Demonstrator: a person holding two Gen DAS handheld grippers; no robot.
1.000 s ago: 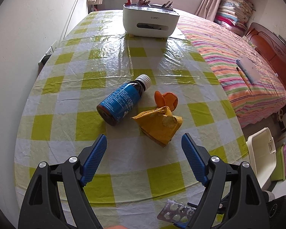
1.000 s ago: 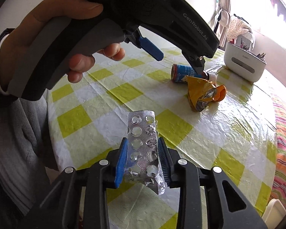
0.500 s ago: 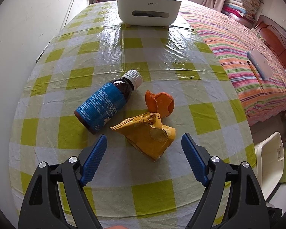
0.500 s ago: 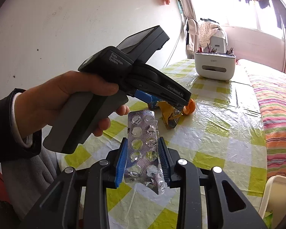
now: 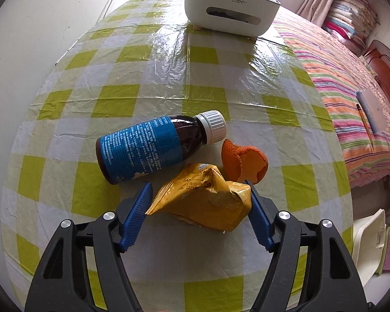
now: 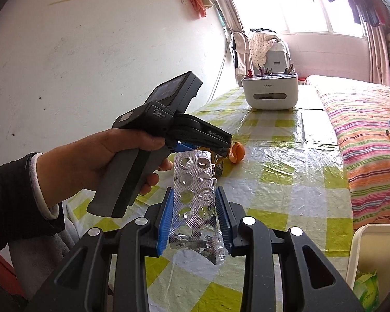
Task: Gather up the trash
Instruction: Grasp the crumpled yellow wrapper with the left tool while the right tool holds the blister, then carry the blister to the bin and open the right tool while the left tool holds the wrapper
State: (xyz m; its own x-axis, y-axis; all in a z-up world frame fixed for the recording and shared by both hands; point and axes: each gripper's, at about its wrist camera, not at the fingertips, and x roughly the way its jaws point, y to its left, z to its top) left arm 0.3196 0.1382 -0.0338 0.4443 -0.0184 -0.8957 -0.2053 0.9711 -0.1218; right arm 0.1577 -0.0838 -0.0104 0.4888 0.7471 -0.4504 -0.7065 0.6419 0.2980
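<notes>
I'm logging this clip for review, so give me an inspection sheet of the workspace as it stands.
Surface: table under a glossy yellow-and-white checked cover.
Job's things: crumpled yellow wrapper, orange peel and brown bottle lying on its side; empty blister pack.
Clutter: white organizer box at the far end.
Grippers: left gripper open, fingers either side of the wrapper; right gripper shut on the blister pack.
Cables: one runs down the wall.
Surroundings: striped bedding, white bin beside the table.
</notes>
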